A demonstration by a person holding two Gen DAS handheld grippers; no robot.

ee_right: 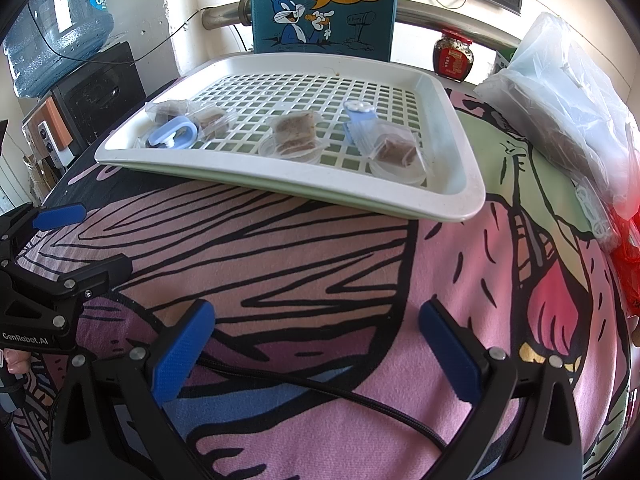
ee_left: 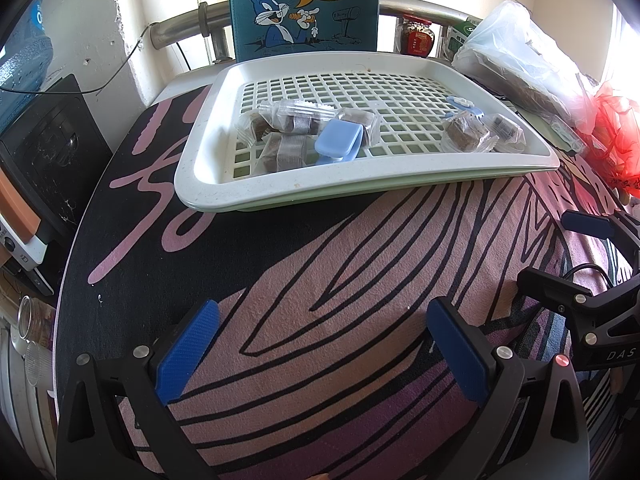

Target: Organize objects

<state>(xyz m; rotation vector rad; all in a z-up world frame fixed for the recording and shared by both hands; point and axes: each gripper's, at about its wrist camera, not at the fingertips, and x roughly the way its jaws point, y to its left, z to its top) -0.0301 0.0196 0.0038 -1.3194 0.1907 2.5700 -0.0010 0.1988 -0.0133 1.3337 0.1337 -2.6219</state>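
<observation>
Two grippers hover low over our pink cartoon-print cloth (ee_left: 360,272), well short of the white plastic lattice tray (ee_left: 208,184). Our left gripper (ee_left: 320,344) has its blue-padded fingers spread wide on nothing; our right gripper (ee_right: 316,344) is just as released and empty. On the tray lie clear-wrapped brown snack cubes (ee_right: 294,134), a light-blue plastic clip (ee_left: 338,140) and a small blue brush (ee_right: 360,124). A teal cartoon-rabbit box (ee_right: 324,8) stands behind the tray.
</observation>
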